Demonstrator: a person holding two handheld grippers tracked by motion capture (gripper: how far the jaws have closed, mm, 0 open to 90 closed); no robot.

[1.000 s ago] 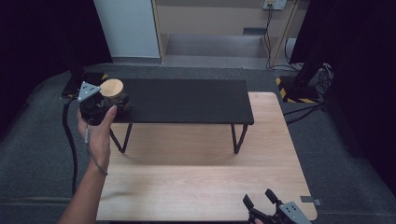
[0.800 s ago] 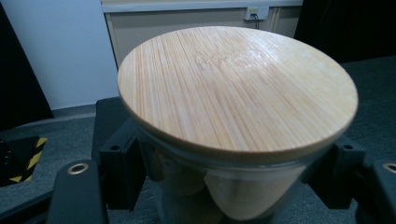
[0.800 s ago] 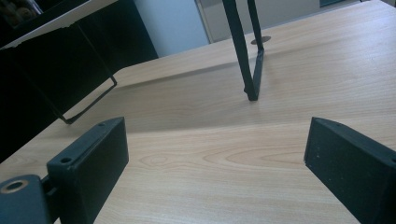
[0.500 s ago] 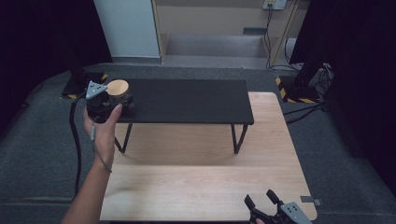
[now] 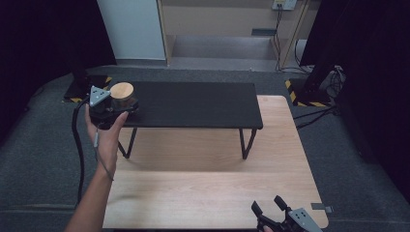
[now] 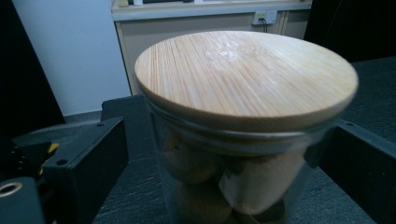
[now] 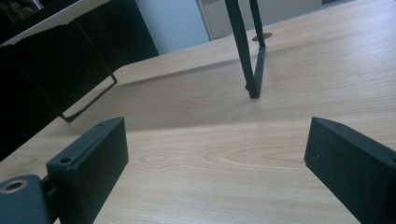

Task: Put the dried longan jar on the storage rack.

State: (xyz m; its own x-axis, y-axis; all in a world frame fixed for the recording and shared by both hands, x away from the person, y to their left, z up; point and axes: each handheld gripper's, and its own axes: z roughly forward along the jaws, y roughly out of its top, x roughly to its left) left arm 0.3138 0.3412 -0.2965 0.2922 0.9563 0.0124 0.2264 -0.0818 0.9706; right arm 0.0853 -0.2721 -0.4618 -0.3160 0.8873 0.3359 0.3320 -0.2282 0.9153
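Left tongs point(image 5: 126, 104) stand wide open around the jar point(image 6: 243, 140), jaws clear of its glass. Right tongs point(image 5: 270, 207) wide open, empty, above the worktop point(image 7: 224, 154).

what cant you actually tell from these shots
- Jar contents: left gripper view, rounded pale lumps behind dim glass; kind unclear.
- Jar base: cut off by the bottom edge.
- Left gripper grip: jaws flank the jar; contact unclear.
- Right gripper body: high view, cut off by the bottom edge.
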